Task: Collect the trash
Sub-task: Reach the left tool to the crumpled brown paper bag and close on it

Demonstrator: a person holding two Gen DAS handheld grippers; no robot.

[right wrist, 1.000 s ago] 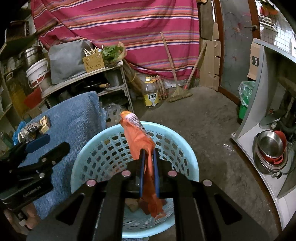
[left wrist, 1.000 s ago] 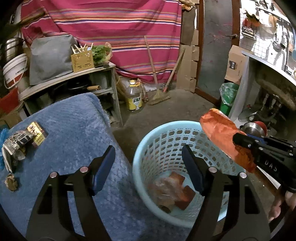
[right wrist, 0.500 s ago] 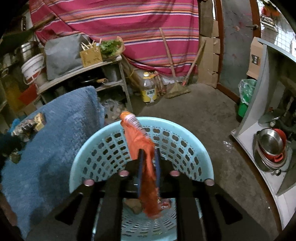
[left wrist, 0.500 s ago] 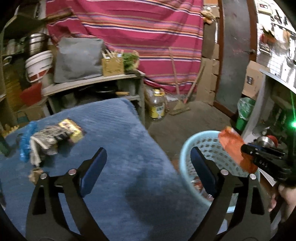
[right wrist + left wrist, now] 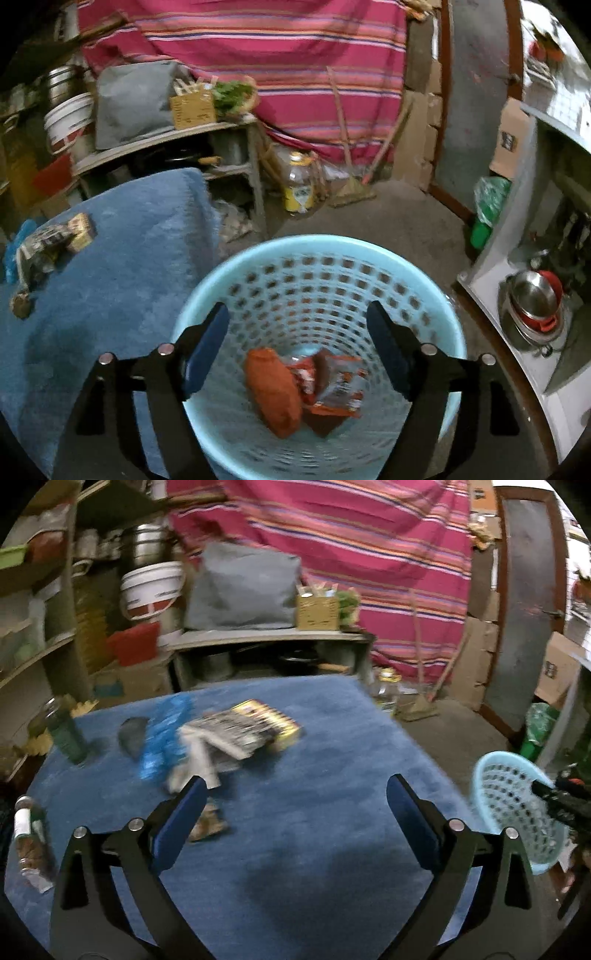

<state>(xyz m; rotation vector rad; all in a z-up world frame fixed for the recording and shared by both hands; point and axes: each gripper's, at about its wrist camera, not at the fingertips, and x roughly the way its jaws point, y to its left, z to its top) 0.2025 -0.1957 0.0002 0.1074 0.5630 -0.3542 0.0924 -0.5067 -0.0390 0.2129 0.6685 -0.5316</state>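
My right gripper is open and empty above the light blue basket. An orange wrapper lies at the basket's bottom beside other red wrappers. My left gripper is open and empty over the blue-covered table. Ahead of it lie a black-and-white wrapper, a yellow packet, a blue wrapper and a small brown scrap. The basket also shows at the right edge of the left wrist view.
A green bottle stands at the table's left, and a small bottle lies near its left edge. Shelves with buckets, a grey bag and a striped cloth stand behind. Metal bowls sit on the right.
My right gripper has opened and the orange wrapper has dropped into the basket. My left gripper has swung left from the basket to over the table, facing the wrappers.
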